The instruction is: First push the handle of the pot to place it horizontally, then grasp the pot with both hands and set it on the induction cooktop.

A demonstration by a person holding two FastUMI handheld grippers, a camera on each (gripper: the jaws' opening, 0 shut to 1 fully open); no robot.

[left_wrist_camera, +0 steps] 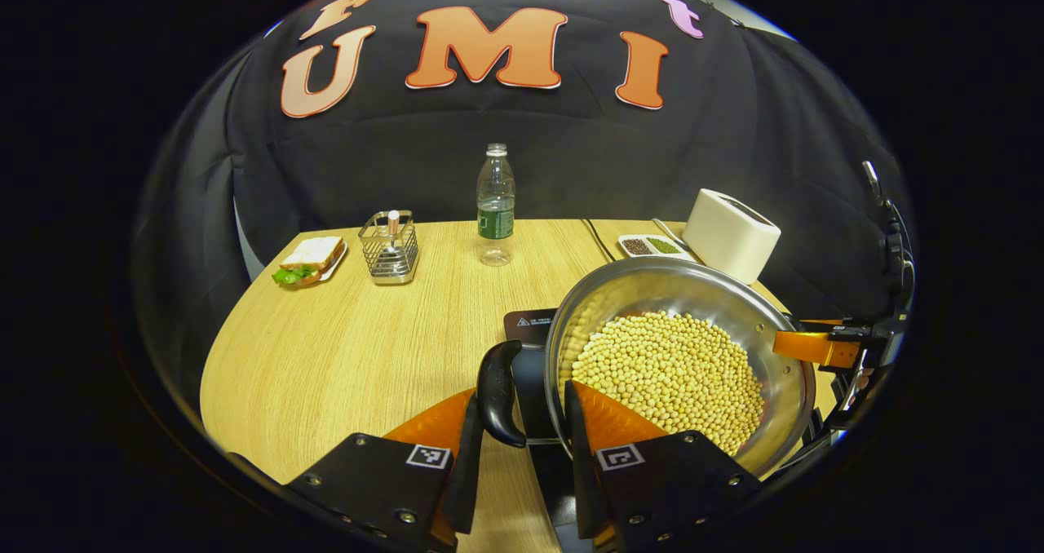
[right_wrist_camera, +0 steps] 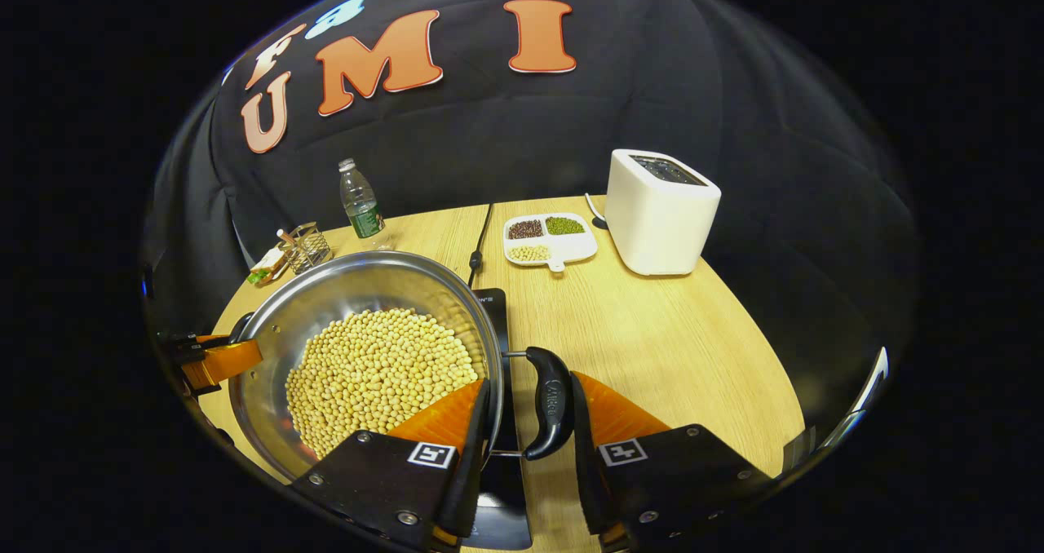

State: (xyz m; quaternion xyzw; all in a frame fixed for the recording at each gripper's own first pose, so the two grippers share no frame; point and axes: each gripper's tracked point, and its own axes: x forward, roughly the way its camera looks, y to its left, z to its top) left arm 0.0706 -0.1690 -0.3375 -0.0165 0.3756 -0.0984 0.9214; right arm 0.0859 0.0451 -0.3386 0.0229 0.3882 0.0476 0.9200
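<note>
Both pairs of jaws straddle a pot handle: the left gripper point(left_wrist_camera: 522, 447) has one finger outside its black handle point(left_wrist_camera: 499, 394) and one inside the pot point(left_wrist_camera: 681, 365) over the rim; whether they press is unclear. Likewise the right gripper point(right_wrist_camera: 528, 431) brackets the opposite handle point(right_wrist_camera: 550, 402), one finger over the beans point(right_wrist_camera: 379, 373). Under the pot lies one induction cooktop point(left_wrist_camera: 526, 329). Beyond the jaws stand one bottle point(left_wrist_camera: 495, 206), one toaster point(right_wrist_camera: 659, 210), one divided dish point(right_wrist_camera: 548, 239), one wire holder point(left_wrist_camera: 390, 247) and one sandwich point(left_wrist_camera: 308, 259).
</note>
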